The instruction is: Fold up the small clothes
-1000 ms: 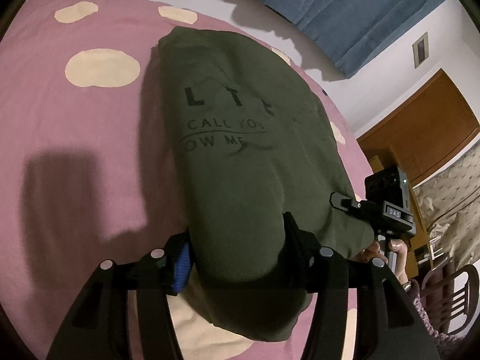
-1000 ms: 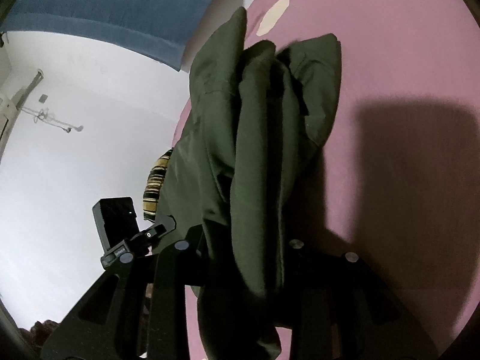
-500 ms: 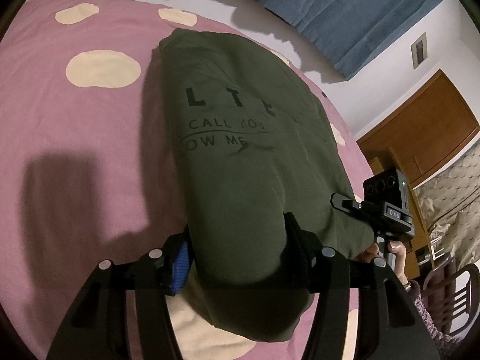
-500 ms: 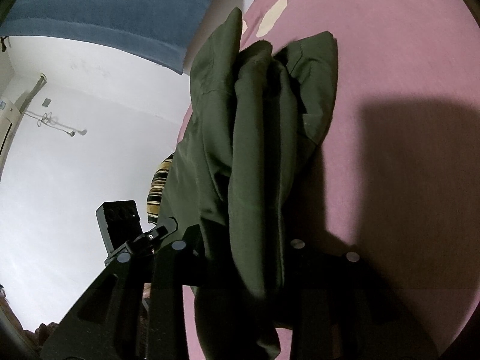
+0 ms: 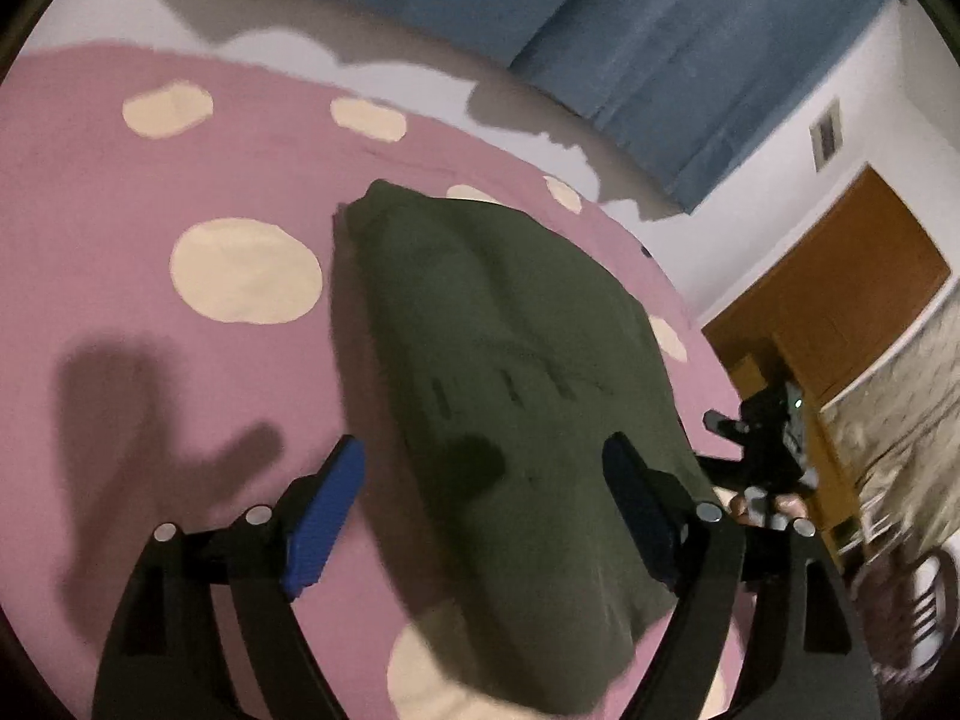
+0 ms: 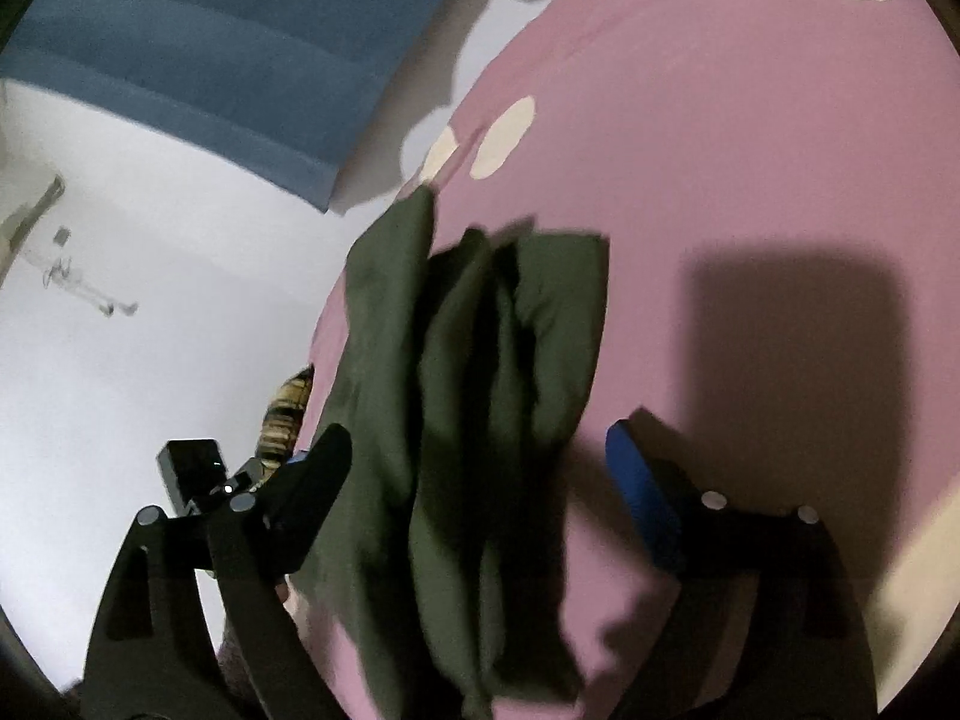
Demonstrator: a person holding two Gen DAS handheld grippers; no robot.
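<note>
A dark green shirt (image 5: 510,360) with faint black lettering lies folded on the pink bedsheet (image 5: 150,360) with cream spots. My left gripper (image 5: 486,468) hovers over its near end, jaws opening wide, blue pads (image 5: 324,510) clear of the cloth. In the right wrist view the same shirt (image 6: 480,360) shows its stacked folded edges. My right gripper (image 6: 480,456) straddles it with jaws opening, and the fingers (image 6: 642,480) stand apart from the fabric. The other gripper (image 5: 768,450) and the hand holding it show at the right in the left wrist view.
A blue headboard (image 5: 630,30) and white wall stand beyond the bed. A wooden door (image 5: 840,276) and a chair (image 5: 918,600) are at the right. A striped item (image 6: 285,414) lies past the bed edge, next to the left gripper's body (image 6: 192,468).
Both grippers have let go of the green shirt and spread their jaws wide. Both have drawn back and risen a little, so the shirt now lies on the sheet farther away.
</note>
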